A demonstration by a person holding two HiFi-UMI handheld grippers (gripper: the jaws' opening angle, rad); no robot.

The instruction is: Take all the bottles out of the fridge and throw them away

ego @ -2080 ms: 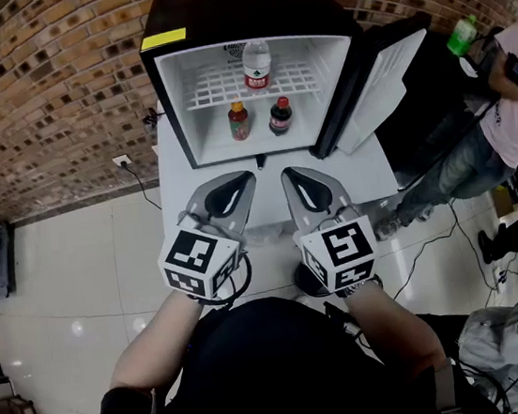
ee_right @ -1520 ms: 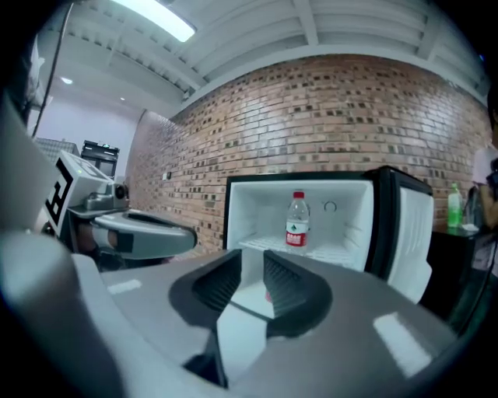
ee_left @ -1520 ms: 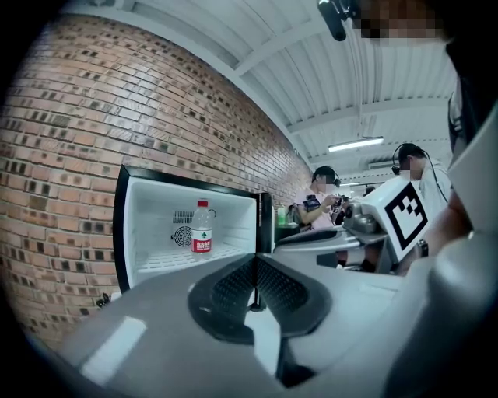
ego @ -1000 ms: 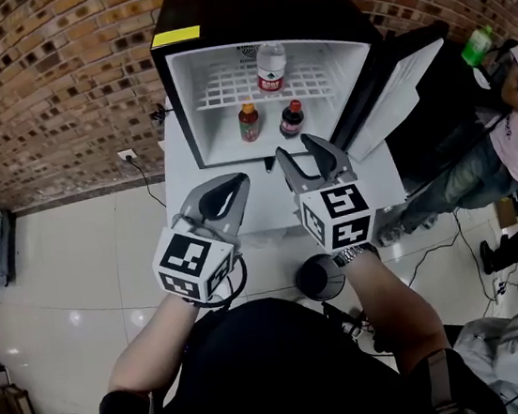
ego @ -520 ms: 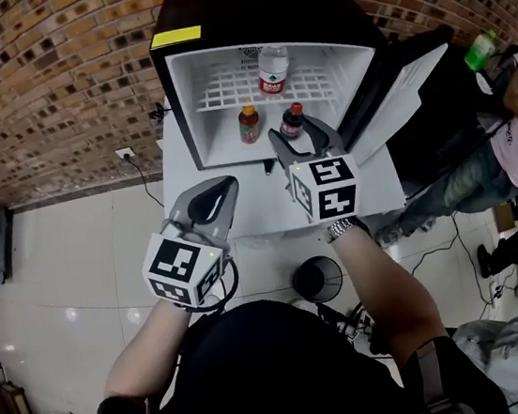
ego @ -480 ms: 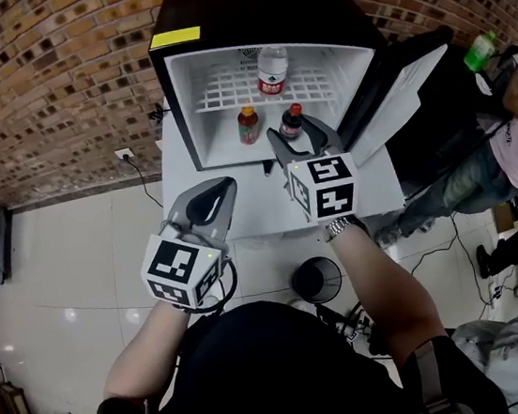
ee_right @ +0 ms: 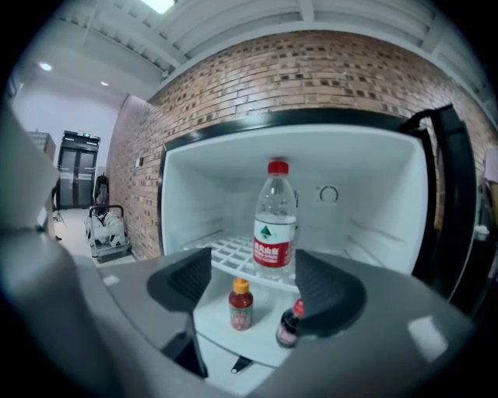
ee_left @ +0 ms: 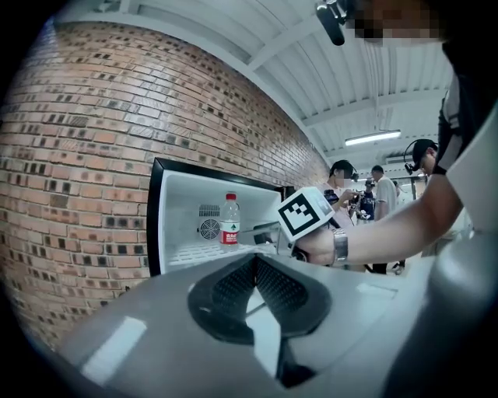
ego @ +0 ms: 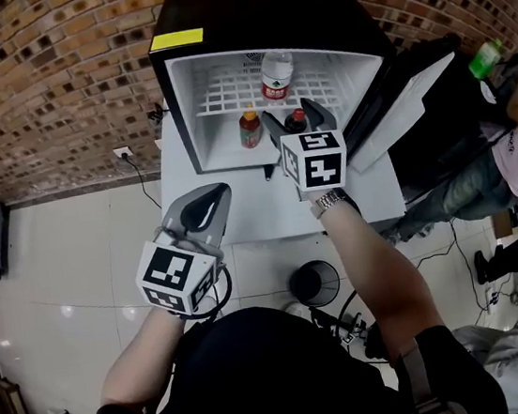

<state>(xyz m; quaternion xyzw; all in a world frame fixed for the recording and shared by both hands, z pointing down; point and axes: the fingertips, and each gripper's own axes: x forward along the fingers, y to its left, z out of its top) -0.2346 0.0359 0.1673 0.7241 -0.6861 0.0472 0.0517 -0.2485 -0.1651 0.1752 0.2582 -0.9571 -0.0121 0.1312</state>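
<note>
fridge (ego: 251, 3) recorded standing open on a white worktop (ego: 241, 215), its door (ego: 403, 111) swung out to the right. three bottles are seen inside, all upright. the water bottle (ego: 276, 76) is set on the wire shelf (ego: 220, 88) towards the back. the orange-capped bottle (ego: 250, 129) and the dark red-capped bottle (ego: 297, 119) are placed side by side on the fridge floor below.

right claw (ego: 294, 121) is held at the fridge mouth, level with the lower compartment. its jaws are spread wide and have just been opening, with nothing gripped. in the right gripper view the orange-capped bottle is framed in the gap ahead, and the dark one is partly hidden behind the right-hand jaw.

left claw (ego: 209, 203) is held back over the worktop's front edge, clenched on nothing.

a black bin (ego: 318, 282) is noted on the floor before the worktop.
</note>
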